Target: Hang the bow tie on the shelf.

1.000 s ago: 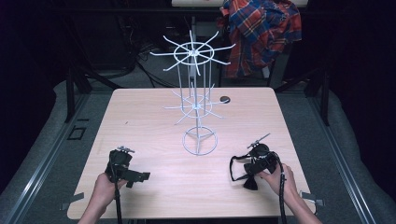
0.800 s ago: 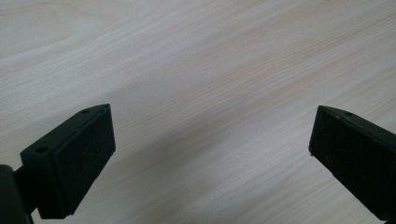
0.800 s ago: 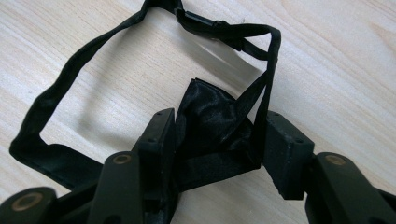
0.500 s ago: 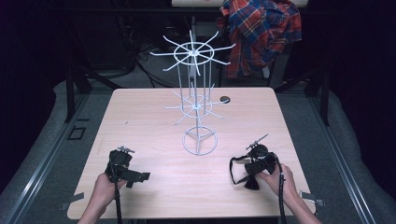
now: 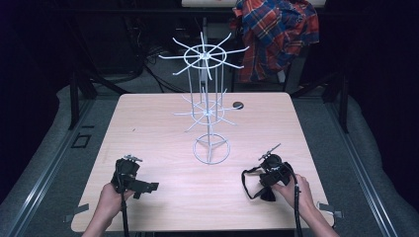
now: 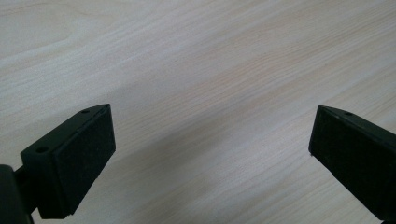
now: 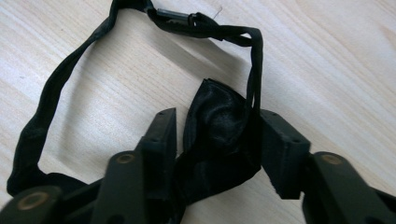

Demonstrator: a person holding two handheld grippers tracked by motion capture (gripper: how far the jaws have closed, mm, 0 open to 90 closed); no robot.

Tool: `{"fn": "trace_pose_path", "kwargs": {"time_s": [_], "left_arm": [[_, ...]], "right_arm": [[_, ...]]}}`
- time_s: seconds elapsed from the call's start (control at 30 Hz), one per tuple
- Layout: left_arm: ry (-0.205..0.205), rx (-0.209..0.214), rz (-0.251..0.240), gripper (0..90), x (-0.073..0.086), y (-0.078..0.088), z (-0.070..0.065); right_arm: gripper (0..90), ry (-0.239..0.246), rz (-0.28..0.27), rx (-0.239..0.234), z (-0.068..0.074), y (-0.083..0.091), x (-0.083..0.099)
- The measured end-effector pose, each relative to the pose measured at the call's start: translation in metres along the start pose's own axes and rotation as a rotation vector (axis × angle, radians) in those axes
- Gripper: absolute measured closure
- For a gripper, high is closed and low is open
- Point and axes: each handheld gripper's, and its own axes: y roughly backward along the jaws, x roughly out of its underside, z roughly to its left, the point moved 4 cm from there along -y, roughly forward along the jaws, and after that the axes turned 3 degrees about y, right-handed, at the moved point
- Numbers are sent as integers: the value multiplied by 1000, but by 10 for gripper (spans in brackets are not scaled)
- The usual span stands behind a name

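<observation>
Right gripper view: a black satin bow tie (image 7: 219, 135) sits between your right gripper (image 7: 217, 140)'s two black jaws, its crumpled knot pinched lightly between the pads. Those jaws have just been easing a little wider, with the fabric between them. The bow tie's thin strap (image 7: 60, 79) runs away from the jaws in a wide loop across the pale wooden table (image 7: 327, 56), ending at a small clasp at the far side of the loop.

From the high view, the bow tie (image 5: 267, 190) lies at the table's near right corner, under your right hand, with its strap looping toward the table's middle. A white wire display stand (image 5: 208, 113) rises beyond it, toward the centre and well apart. Your left gripper (image 6: 210, 154) rests at the near left, its jaws spread wide over bare wood, farther from the bow tie.
</observation>
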Motion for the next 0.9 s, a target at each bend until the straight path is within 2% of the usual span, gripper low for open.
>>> {"fn": "trace_pose_path", "kwargs": {"time_s": [0.13, 0.17, 0.27, 0.5, 0.7, 0.77, 0.87, 0.9], "left_arm": [[-2, 1, 0, 6, 0, 0, 0], [-2, 1, 0, 6, 0, 0, 0], [-2, 0, 1, 6, 0, 0, 0], [-6, -3, 2, 7, 0, 0, 0], [-7, -4, 3, 7, 0, 0, 0], [-7, -5, 2, 8, 0, 0, 0], [-5, -3, 1, 7, 0, 0, 0], [-5, -3, 1, 7, 0, 0, 0]], "right_arm": [[465, -17, -4, -6, -2, 2, 0], [456, -21, 16, -2, -3, 1, 1], [460, -21, 32, -5, -3, -3, 2], [574, -19, 29, -4, -2, -2, 2], [722, 2, 16, 23, 0, 0, 1], [744, 18, 22, 45, -1, 3, 1], [758, 14, -21, 30, 0, 4, 0], [759, 23, -11, 30, 0, 7, -1]]}}
